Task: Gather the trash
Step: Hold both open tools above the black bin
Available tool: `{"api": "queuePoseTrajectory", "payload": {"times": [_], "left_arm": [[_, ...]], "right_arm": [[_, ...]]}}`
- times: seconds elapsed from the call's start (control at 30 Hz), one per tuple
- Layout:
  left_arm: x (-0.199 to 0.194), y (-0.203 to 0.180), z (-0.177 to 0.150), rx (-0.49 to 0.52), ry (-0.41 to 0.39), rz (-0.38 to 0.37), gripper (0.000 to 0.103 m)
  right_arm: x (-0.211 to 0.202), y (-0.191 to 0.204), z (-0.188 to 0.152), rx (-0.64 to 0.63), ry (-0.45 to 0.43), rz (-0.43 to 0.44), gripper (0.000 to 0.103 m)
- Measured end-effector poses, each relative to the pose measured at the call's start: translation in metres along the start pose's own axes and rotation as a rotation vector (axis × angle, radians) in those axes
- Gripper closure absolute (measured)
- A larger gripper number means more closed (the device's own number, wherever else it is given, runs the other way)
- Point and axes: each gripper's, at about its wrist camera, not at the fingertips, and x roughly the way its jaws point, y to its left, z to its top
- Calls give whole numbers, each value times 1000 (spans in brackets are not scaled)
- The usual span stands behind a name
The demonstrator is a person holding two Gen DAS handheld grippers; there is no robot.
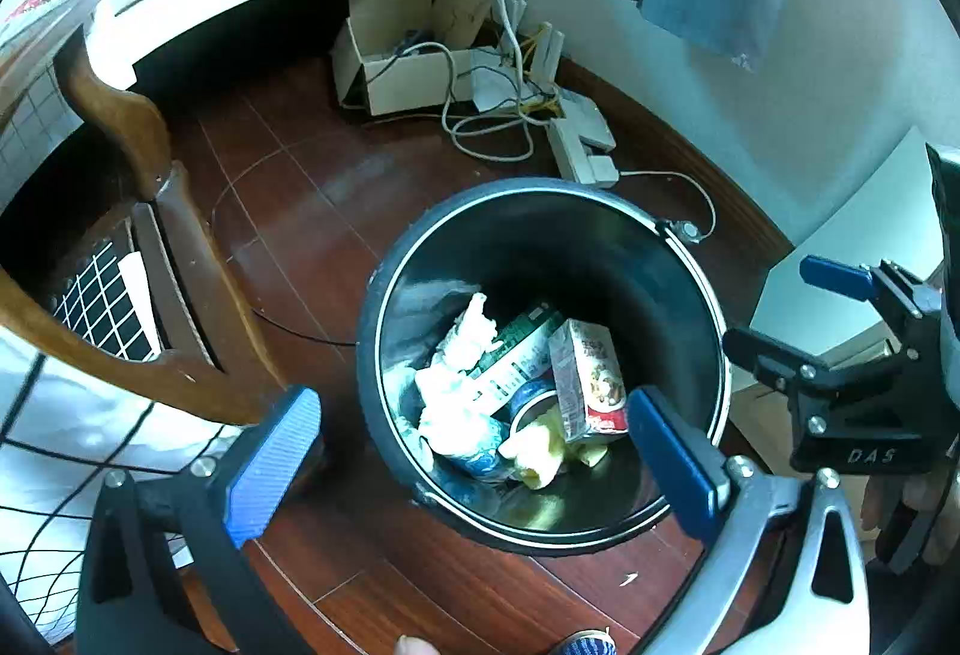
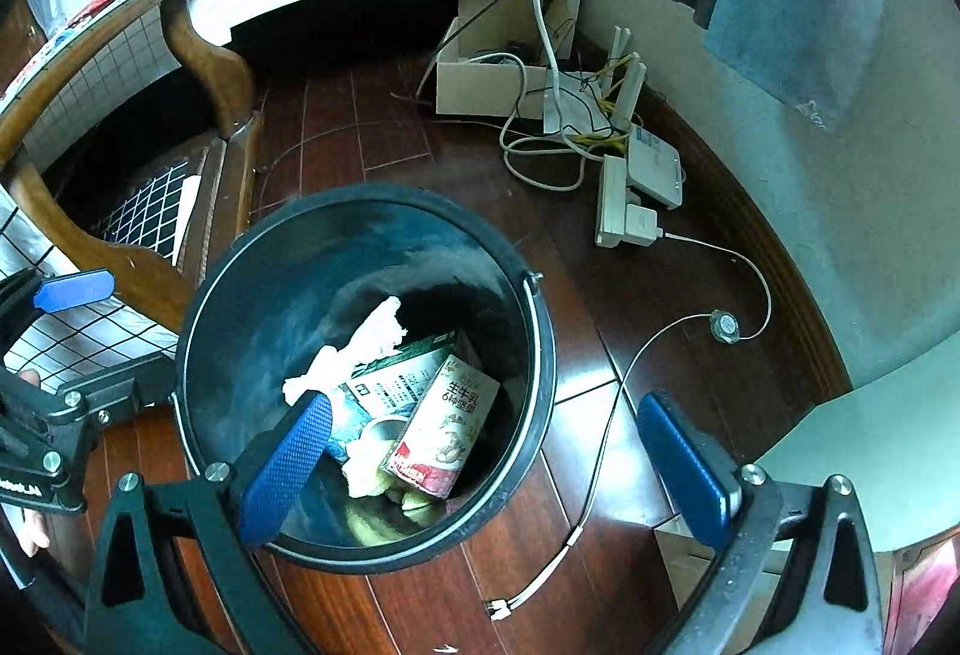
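Bin [image 1: 543, 199] holds carton [image 1: 585, 379], tissue [image 1: 471, 337]; both grippers [image 1: 474, 466] [image 2: 489, 469] above, jaws open, empty. Floor clear of visible litter; likely nearly finished.

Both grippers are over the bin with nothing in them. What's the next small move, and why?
Probably lift both away from the bin and look for more trash. The left gripper and right gripper stand open and empty, and the milk carton, green box and crumpled tissue already lie inside.

Cartons [image 1: 585, 376] and tissue [image 1: 465, 337] lie in the bin [image 1: 540, 193]
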Motion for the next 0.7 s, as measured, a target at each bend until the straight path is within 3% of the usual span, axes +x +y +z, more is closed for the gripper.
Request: {"api": "queuePoseTrajectory", "payload": {"times": [0.7], "left_arm": [[-35, 2, -7, -3, -41, 33, 1]], "right_arm": [[-35, 14, -2, -6, -34, 7, 1]]}}
